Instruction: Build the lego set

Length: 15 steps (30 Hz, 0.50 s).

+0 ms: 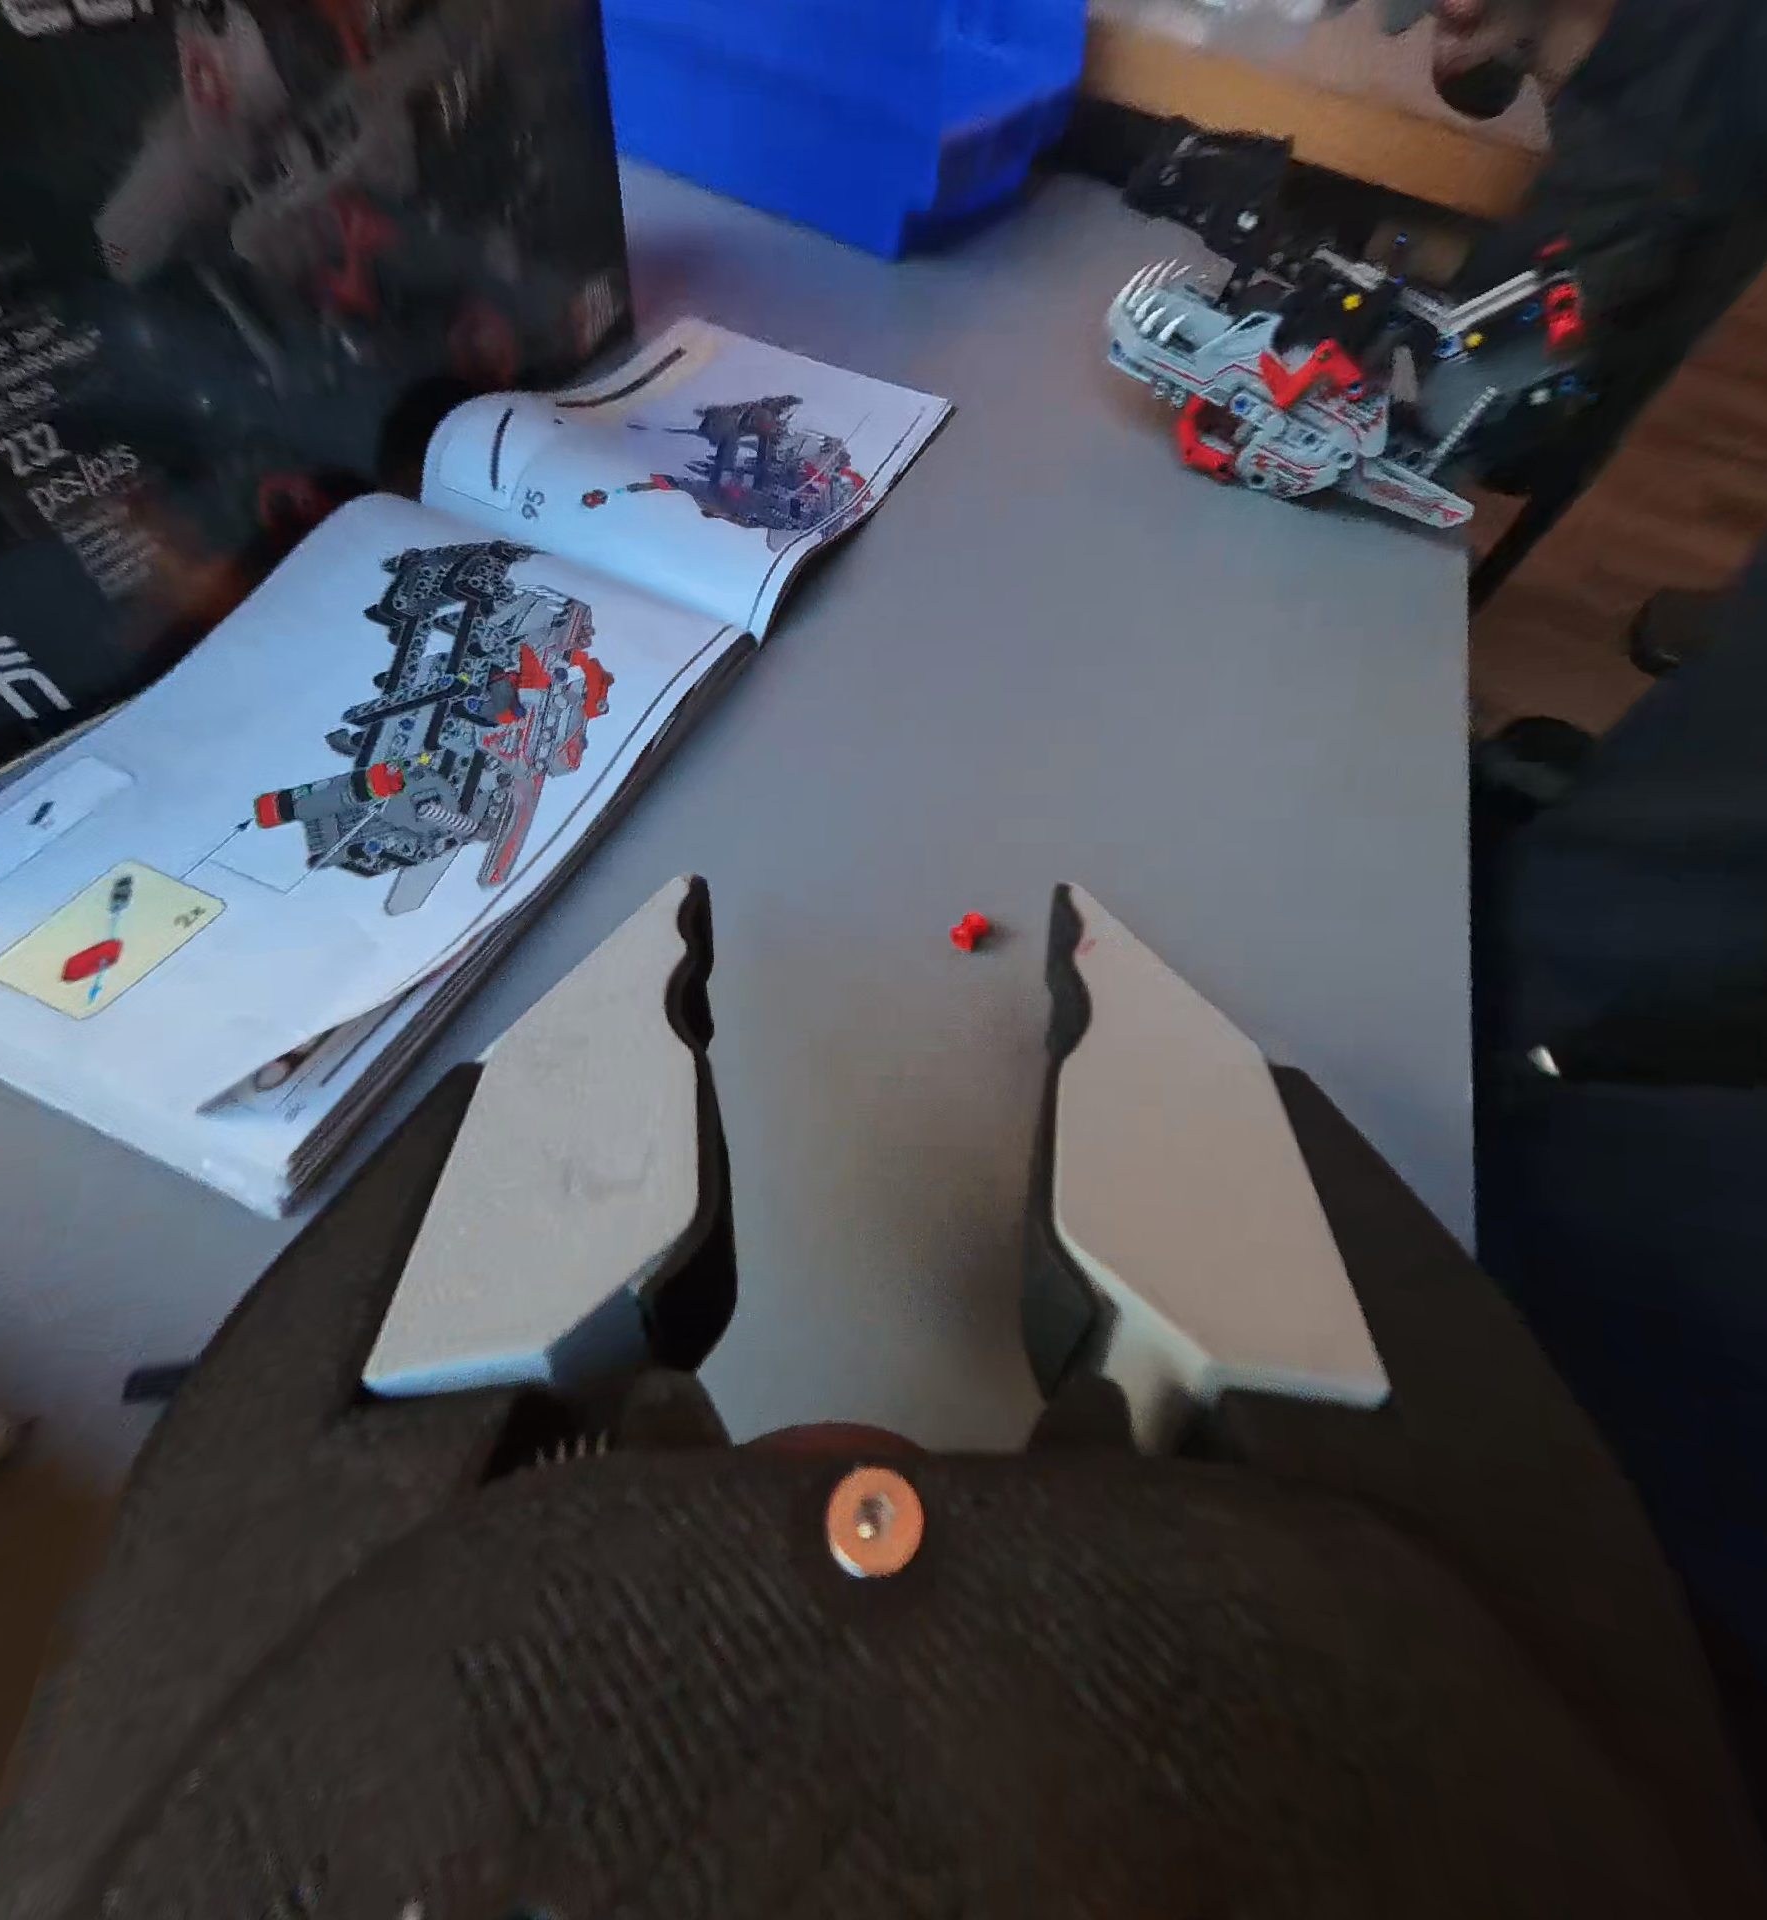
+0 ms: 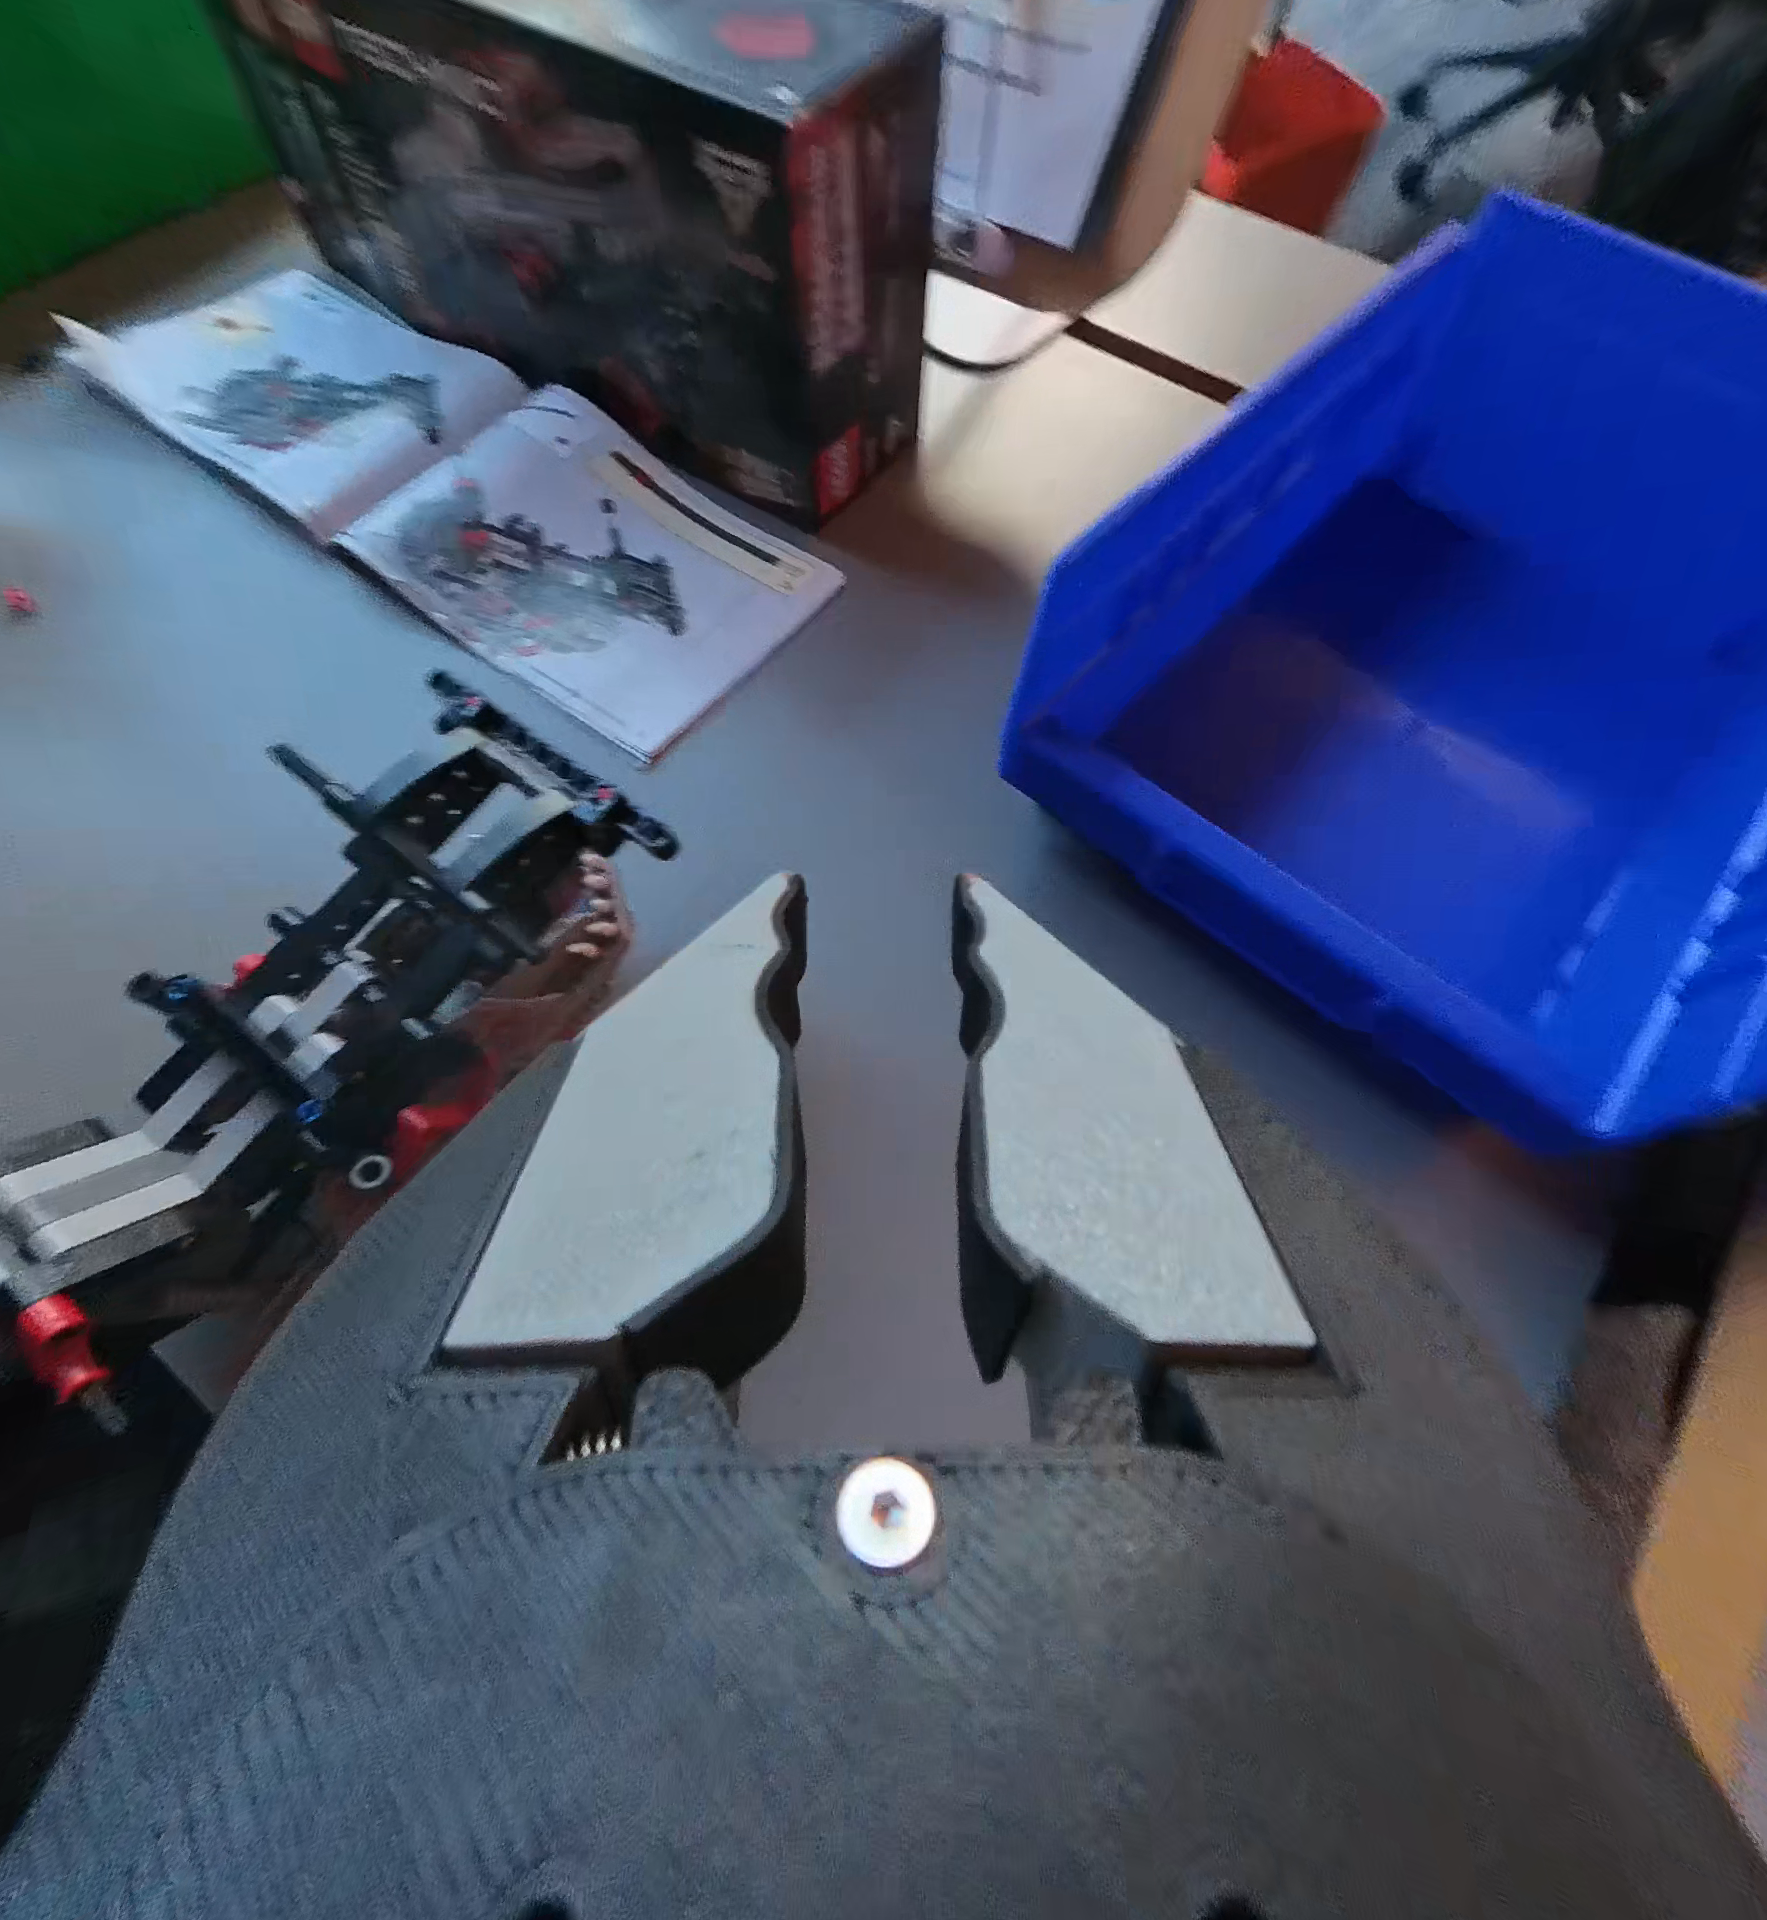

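Note:
A small red lego piece (image 1: pixel 969 931) lies on the grey table (image 1: pixel 1118 727), between and just beyond my left gripper's tips, nearer the right finger. My left gripper (image 1: pixel 877 899) is open and empty above the table. The grey, black and red lego model (image 1: pixel 1305 395) sits far right near the table edge. In the right wrist view the model (image 2: pixel 339 987) lies left of my right gripper (image 2: pixel 879 894), which is open and empty over bare table. The red piece (image 2: pixel 20 598) shows far left there.
An open instruction booklet (image 1: pixel 422 748) lies left; it also shows in the right wrist view (image 2: pixel 505 520). The dark set box (image 1: pixel 235 260) stands behind it, also in the right view (image 2: pixel 630 229). A blue bin (image 2: pixel 1461 665) sits right of my right gripper, also in the left view (image 1: pixel 837 114). Some 45 cm of space lies between my two pairs of fingers.

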Each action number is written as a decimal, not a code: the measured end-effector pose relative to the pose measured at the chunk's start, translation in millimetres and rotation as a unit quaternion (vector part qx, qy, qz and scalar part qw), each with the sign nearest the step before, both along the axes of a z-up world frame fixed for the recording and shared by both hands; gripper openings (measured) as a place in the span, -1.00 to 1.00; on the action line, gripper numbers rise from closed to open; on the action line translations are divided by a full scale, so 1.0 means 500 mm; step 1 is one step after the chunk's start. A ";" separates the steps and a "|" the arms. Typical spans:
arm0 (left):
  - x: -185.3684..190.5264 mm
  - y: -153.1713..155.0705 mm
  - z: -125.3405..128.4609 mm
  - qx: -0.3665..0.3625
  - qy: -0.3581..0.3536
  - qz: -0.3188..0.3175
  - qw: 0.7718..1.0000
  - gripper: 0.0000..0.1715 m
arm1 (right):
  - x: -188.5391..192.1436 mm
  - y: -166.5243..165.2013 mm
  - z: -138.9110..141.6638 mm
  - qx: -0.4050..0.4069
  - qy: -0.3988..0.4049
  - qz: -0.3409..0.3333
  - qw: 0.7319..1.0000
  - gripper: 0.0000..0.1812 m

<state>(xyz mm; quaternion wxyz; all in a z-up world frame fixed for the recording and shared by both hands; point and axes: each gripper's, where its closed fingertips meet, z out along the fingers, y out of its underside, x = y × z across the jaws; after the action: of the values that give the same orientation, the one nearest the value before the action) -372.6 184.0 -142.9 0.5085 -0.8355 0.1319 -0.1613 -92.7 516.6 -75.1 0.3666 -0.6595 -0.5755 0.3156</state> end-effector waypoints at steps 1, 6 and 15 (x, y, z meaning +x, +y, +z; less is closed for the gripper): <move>-0.009 -0.016 -0.003 0.008 0.006 0.002 1.000 -0.24 | 0.005 0.012 -0.002 0.005 -0.018 -0.020 1.000 -0.73; -0.072 -0.104 0.057 0.114 0.013 0.028 0.993 -0.22 | 0.043 0.064 -0.005 0.020 -0.079 -0.124 0.989 -0.73; -0.181 -0.234 0.133 0.241 -0.036 0.083 0.966 -0.53 | 0.093 0.063 0.007 0.013 -0.044 -0.284 0.958 -0.66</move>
<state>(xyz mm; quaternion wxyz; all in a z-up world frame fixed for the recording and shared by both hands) -462.9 67.2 -76.2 0.7109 -0.6898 0.0785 -0.1124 -45.9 548.0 -71.8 0.4242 -0.8041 -0.3838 0.1618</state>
